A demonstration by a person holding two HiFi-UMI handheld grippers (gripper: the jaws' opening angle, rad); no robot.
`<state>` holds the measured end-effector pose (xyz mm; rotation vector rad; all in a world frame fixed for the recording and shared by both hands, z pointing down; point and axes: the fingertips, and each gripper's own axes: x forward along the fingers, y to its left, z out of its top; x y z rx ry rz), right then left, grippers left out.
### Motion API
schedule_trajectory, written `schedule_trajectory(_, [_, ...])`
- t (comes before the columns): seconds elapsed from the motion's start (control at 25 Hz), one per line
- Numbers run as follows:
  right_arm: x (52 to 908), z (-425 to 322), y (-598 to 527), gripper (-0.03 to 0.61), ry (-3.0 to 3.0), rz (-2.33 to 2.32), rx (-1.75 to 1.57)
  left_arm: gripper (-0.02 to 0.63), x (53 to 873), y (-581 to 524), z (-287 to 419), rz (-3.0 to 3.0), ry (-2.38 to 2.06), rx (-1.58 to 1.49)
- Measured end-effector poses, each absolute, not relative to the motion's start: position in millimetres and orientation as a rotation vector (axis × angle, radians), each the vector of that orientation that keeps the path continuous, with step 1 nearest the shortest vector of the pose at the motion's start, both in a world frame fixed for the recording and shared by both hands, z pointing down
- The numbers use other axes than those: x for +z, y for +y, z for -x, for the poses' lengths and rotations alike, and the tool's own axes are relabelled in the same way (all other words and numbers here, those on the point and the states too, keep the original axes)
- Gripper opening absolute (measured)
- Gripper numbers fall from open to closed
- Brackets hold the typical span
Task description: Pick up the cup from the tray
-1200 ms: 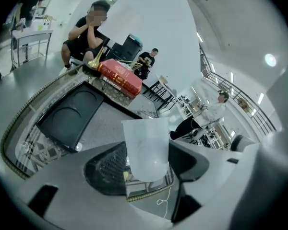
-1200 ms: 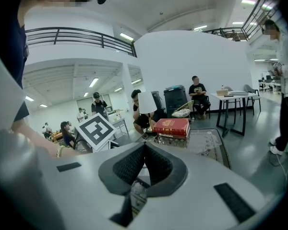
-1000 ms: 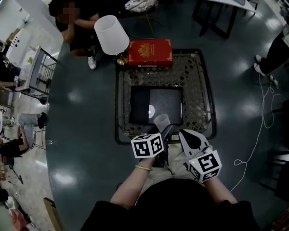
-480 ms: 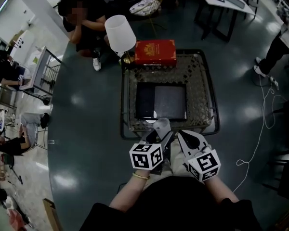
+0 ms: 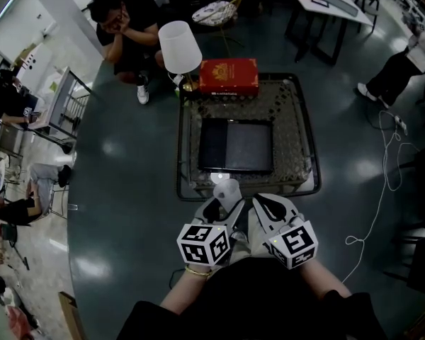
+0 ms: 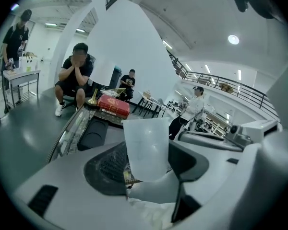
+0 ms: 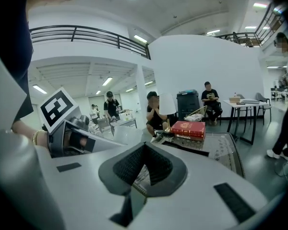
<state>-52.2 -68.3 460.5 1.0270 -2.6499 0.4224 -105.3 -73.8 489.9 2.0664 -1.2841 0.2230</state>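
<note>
A translucent white cup (image 5: 226,189) (image 6: 146,147) stands upright between the jaws of my left gripper (image 5: 222,202) (image 6: 147,163), which is shut on it. The cup hangs over the near edge of the low patterned table (image 5: 295,142), clear of the black tray (image 5: 235,146) that lies flat in the table's middle. My right gripper (image 5: 264,205) (image 7: 143,166) sits just right of the left one, jaws shut with nothing between them. In the right gripper view the cup (image 7: 124,134) shows beyond the left gripper's marker cube.
A red box (image 5: 228,76) and a white-shaded lamp (image 5: 179,46) stand at the table's far edge. A person sits behind the lamp. A white cable (image 5: 382,190) trails on the floor at right. More tables stand further off.
Both grippers have drawn back toward the person. The cup has come with the left gripper, from over the tray's near edge to the table's near rim.
</note>
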Motion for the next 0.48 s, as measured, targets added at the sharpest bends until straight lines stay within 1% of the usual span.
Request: schedule_trajectory(0.48, [452, 57, -55, 0.011, -2.675, -1.019, 0.372, 0.272, 478, -61, 105, -2.118, -1.31, 0.219])
